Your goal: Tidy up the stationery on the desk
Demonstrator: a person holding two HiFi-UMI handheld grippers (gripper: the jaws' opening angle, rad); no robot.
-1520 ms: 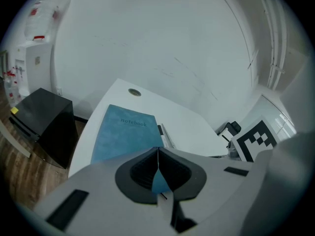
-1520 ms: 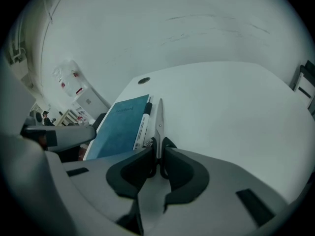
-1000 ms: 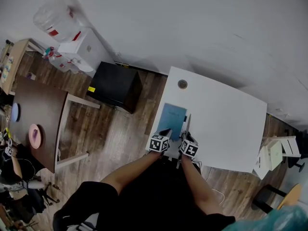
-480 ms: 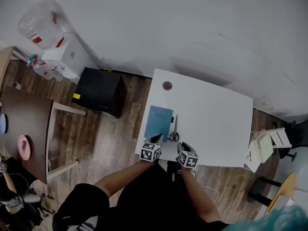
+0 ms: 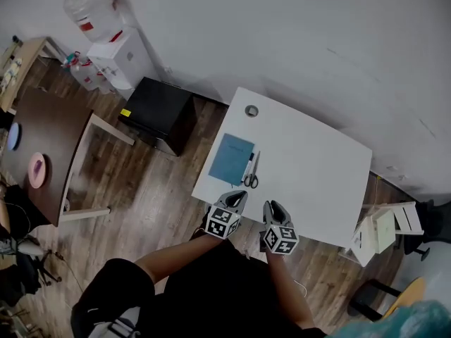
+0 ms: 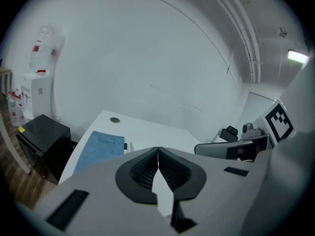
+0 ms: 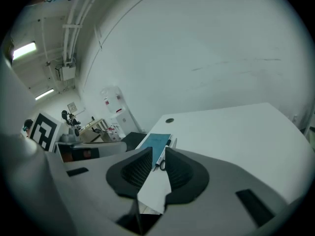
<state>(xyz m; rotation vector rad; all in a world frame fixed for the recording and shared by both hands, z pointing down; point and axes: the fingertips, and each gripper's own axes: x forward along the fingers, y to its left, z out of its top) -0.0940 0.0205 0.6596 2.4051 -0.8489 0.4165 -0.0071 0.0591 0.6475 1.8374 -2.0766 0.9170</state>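
Here, from left to right:

- A black cabinet (image 5: 158, 115) is standing on the wooden floor, just beside the left end of the white counter (image 5: 317, 167).
- A blue notebook (image 5: 231, 158) is lying flat on the counter, near its left edge.
- A pen (image 5: 249, 162) is lying just beside the notebook's right edge, and a pair of scissors (image 5: 251, 178) is lying just right of the pen, handles toward the person.
- A round cable port (image 5: 251, 110) is sitting in the counter's far left corner, well apart from the stationery.
- The left gripper (image 5: 237, 198) is being held over the counter's near edge, apart from every item. Its fingers (image 6: 142, 168) are pressing together tip to tip, clenched on nothing.
- The right gripper (image 5: 272, 207) is being held just beside the left one, also over the near edge. Its fingers (image 7: 133, 168) are standing apart, released and empty, with the notebook and scissors showing on the counter beyond the gap.
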